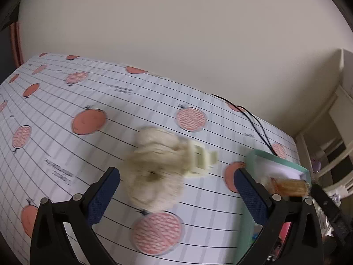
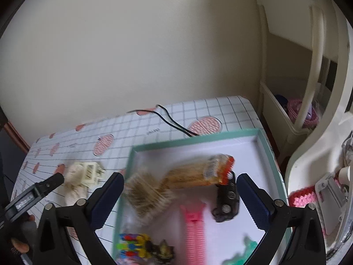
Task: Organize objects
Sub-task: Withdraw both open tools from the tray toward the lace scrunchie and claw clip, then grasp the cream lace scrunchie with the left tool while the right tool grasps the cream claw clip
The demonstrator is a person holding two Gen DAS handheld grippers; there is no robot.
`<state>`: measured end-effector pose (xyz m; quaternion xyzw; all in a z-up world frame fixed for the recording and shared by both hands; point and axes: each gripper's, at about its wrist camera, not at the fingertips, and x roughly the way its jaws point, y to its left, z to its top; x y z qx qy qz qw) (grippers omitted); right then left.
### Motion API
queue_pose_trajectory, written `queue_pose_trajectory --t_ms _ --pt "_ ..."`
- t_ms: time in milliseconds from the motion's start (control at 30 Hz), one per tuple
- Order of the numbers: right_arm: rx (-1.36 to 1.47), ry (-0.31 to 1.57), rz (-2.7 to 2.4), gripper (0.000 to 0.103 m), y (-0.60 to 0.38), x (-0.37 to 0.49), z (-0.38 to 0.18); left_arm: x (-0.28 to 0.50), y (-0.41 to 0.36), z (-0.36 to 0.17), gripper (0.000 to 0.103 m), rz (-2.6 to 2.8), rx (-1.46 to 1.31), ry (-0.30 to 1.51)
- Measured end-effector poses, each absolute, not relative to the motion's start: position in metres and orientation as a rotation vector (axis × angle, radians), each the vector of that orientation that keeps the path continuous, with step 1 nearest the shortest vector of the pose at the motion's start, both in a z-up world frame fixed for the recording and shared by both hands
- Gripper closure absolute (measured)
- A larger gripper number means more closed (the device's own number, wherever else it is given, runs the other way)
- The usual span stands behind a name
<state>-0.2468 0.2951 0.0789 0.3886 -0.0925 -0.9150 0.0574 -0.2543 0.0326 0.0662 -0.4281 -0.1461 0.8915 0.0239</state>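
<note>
Claws are both spread wide: left claw (image 1: 176,183) has yarn (image 1: 154,172) between its fingers; right claw (image 2: 179,187) hangs over the green box (image 2: 262,145).

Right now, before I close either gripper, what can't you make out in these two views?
- Left wrist: cream yarn ball and white plug, motion-blurred.
- Left wrist: teal tray contents, hidden behind a finger.
- Right wrist: toothpick packet, smeared.
- Right wrist: green item, cut off by bottom edge.
</note>
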Motion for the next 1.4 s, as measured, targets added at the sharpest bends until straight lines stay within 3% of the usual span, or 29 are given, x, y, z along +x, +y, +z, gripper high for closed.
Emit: queue_pose_trajectory --t_ms 200,733,1400 --pt "1.136 -0.243 -2.726 0.000 0.257 -0.252 0.091 -0.258 0.005 0.063 0.000 2.766 -1.331 -0.519" --pt "1.273 -0.165 -2.555 0.000 0.142 -0.294 0.062 -0.270 -0.006 0.027 0.000 2.732 -1.468 -0.452" --pt "1.427 -0.039 -2.524 0.004 0.102 -0.317 0.018 -0.275 0.004 0.012 0.001 2.758 -1.517 -0.324"
